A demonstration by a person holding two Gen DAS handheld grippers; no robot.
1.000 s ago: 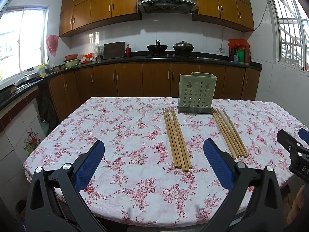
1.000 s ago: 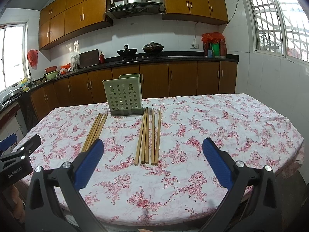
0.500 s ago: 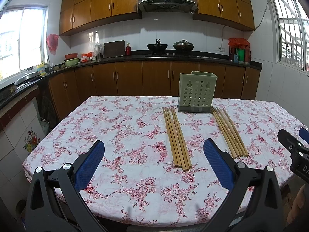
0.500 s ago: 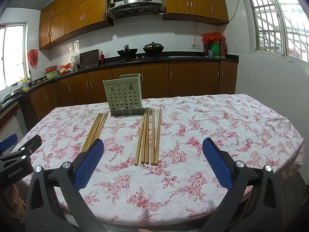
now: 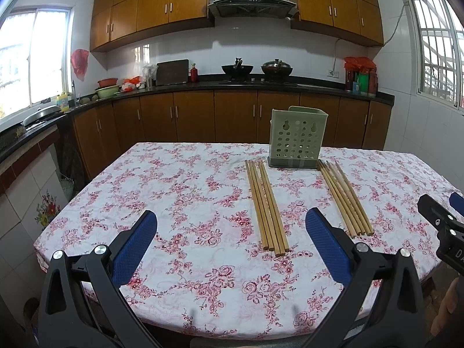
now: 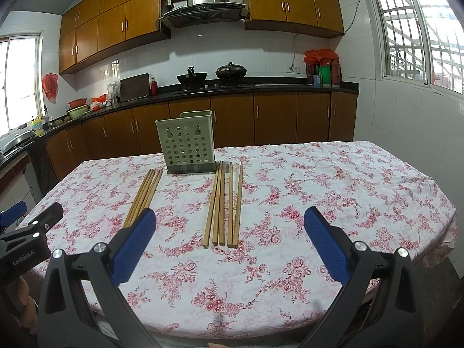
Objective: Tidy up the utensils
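Here, the left gripper [image 5: 231,242] hangs over the near edge of the table [image 5: 162,179], its blue-padded fingers [image 5: 134,251] spread wide with nothing between them. In the left wrist view a bunch of chopsticks [image 5: 266,206] lies flat on the flowered cloth just above the gap and toward its right side, the near ends close to the right pad; a second bunch [image 5: 345,198] lies further right, beyond that pad. The right gripper [image 6: 230,240] is likewise wide apart and empty at the table's near edge. In its view the second bunch [image 6: 223,203] lies in the middle of the frame straight above the gap, while the first bunch [image 6: 143,195] runs toward the left pad [image 6: 133,249], which covers its near ends. At the far ends of the two bunches, between them, a pale green holder [image 6: 187,146] with a holed front stands upright on a darker base; what lies inside it cannot be seen from either camera.
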